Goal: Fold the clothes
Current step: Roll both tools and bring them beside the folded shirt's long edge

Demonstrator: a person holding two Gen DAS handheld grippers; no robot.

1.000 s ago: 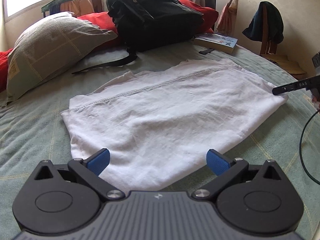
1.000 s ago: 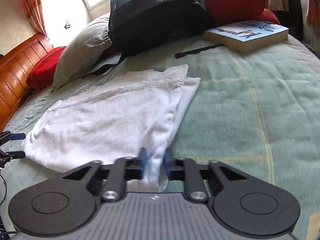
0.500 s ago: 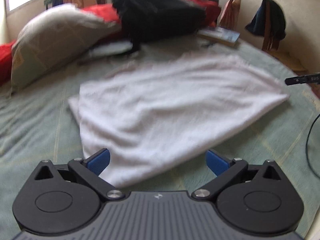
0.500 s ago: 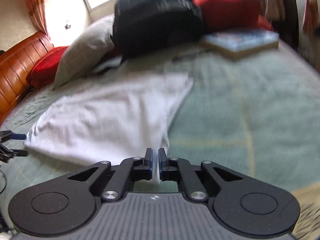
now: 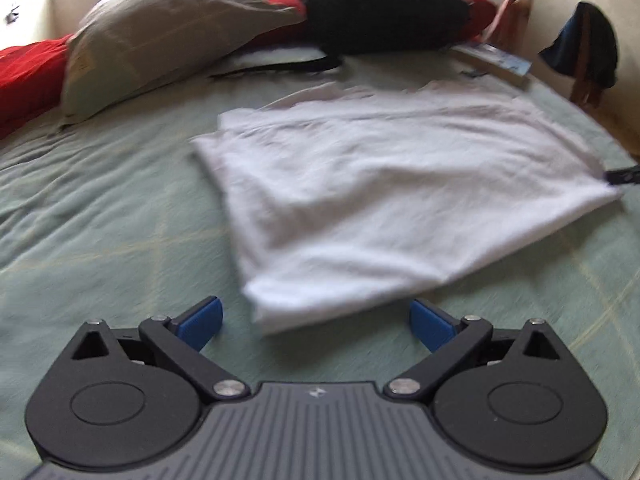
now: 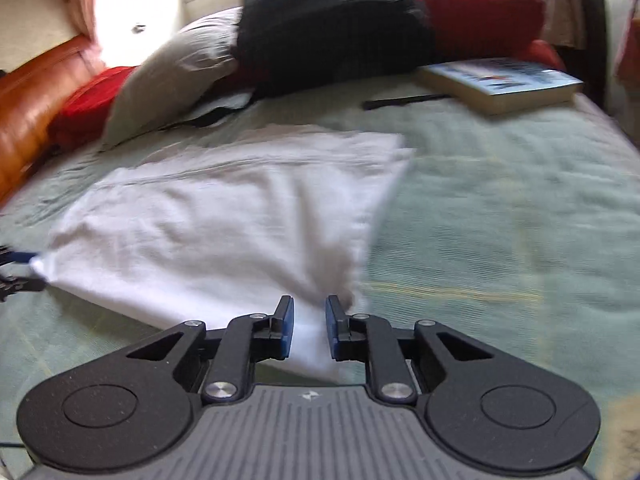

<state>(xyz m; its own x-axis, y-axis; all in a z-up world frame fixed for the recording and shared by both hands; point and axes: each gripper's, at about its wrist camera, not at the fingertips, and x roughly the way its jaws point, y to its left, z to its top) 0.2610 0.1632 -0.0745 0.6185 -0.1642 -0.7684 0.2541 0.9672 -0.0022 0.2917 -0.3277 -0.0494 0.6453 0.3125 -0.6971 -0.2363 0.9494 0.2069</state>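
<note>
1. The white garment (image 5: 400, 200) is seen spread flat on the green bedspread (image 5: 100, 220).
2. The left gripper (image 5: 316, 322) is held wide apart at its near corner.
3. A corner of it is flanked by the right gripper (image 6: 308, 326), pads slightly parted.

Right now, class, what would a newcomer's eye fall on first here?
The white cloth spread mid-bed on the green cover. Behind it, a black backpack against red cushions, with a book to the right. The right gripper straddles the cloth's corner.
</note>
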